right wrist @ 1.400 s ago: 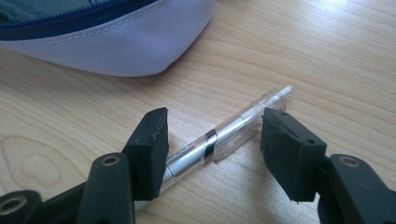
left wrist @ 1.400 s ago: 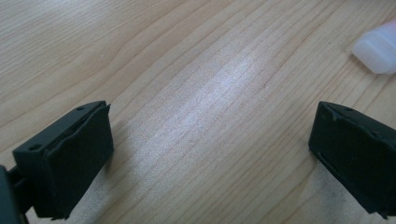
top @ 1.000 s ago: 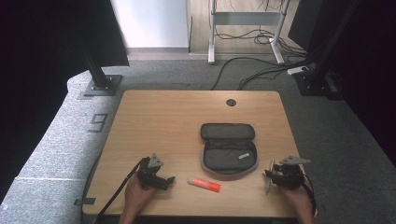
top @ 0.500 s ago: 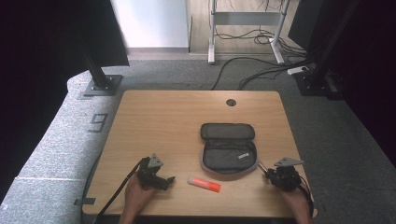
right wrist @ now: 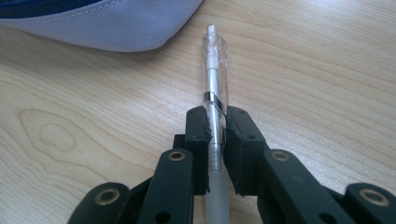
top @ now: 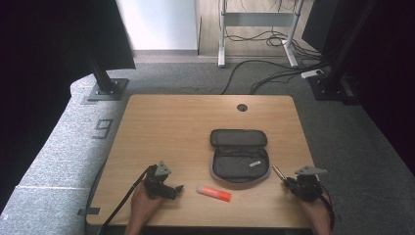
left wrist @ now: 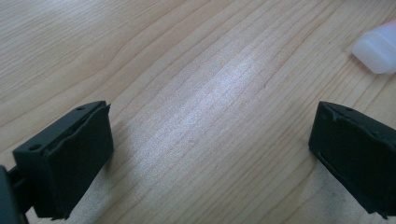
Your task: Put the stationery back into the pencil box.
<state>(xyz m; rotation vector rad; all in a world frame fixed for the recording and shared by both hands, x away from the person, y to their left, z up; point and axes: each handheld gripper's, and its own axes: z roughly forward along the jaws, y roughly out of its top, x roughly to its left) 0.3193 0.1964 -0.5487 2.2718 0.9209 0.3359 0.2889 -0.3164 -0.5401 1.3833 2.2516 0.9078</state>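
Wooden table [top: 171, 127] bears both hands: right gripper [right wrist: 216, 128] just clamped a pen [right wrist: 215, 88], left gripper [left wrist: 210, 144] agape.

On the table [top: 171, 127], the open pouch [top: 240, 159] lies between the marker [top: 214, 192] and the pen [top: 279, 172].

A dark number 9 [top: 103, 129] is marked on the grey floor [top: 58, 161].

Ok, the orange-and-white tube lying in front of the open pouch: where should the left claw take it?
Grip the tube across its middle, coming straight down from above. It lies flat on the table with bare wood all round, its long axis running left to right. The left claw, open beside the tube's white end, needs its jaws across that axis.
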